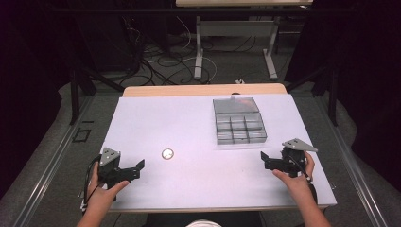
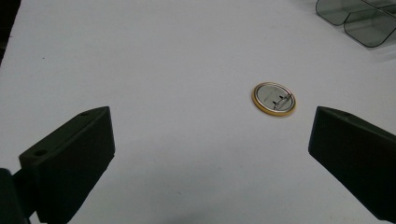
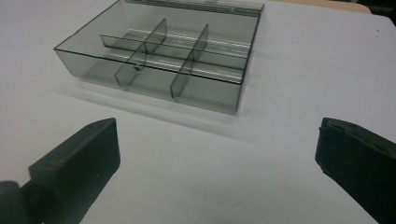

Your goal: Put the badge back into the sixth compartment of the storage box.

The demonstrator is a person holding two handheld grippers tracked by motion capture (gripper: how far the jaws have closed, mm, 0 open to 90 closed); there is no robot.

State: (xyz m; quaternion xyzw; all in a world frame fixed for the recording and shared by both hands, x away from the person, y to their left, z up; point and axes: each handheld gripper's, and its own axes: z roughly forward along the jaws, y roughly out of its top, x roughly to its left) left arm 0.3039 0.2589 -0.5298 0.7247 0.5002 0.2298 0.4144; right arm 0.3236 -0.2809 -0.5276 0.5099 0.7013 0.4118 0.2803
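Note:
A small round badge [image 1: 167, 153] with a gold rim lies pin side up on the white table; in the left gripper view the badge [image 2: 274, 98] rests a short way ahead of the jaws, toward the right one. My left gripper [image 1: 138, 168] sits at the table's front left, open, nothing between its jaws [image 2: 210, 149]. A smoky clear compartment box [image 1: 239, 126] with its lid folded back stands right of centre; the box [image 3: 163, 60] looks empty. My right gripper [image 1: 265, 160] rests at the front right, open and empty [image 3: 217, 154], pointing toward the box.
The white table top [image 1: 189, 123] has a wooden strip [image 1: 203, 90] along its far edge. Behind it stand another table's legs [image 1: 198, 52] and loose cables [image 1: 156, 61] on the floor. Dark frame posts [image 1: 75, 94] flank the sides.

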